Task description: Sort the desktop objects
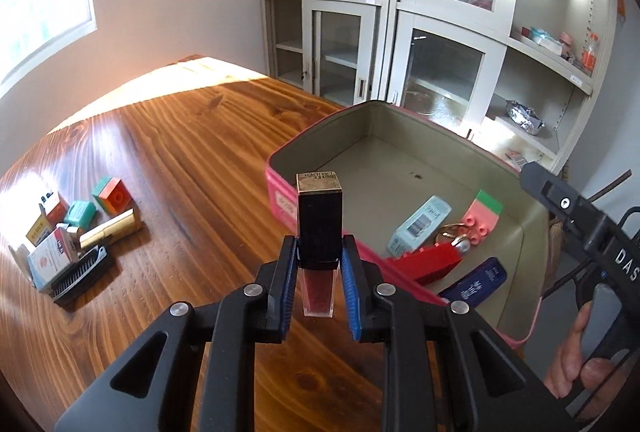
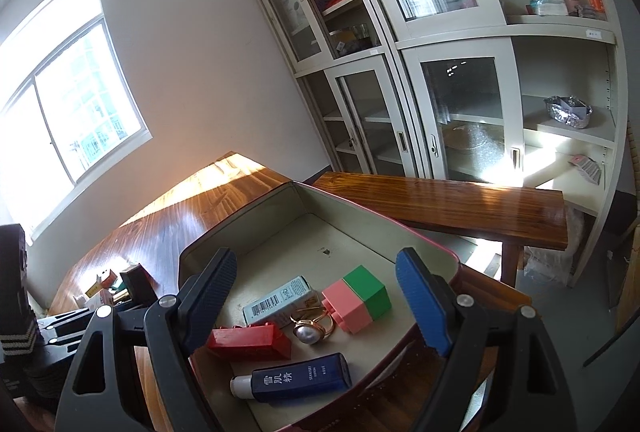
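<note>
My left camera shows what the right cannot: my left tool (image 1: 319, 258) clamped on a lip gloss tube (image 1: 319, 228), held upright above the counter (image 1: 180, 160) just beside the pink tin (image 1: 280, 200), with a pile of small boxes (image 1: 60, 232) well off to the left. My right tool (image 2: 320, 306) stands wide and empty over the tin, where a red brick (image 2: 250, 342), pearl ring (image 2: 308, 330), blue bottle (image 2: 296, 378), barcoded box (image 2: 280, 300) and pink-green block (image 2: 358, 298) lie.
</note>
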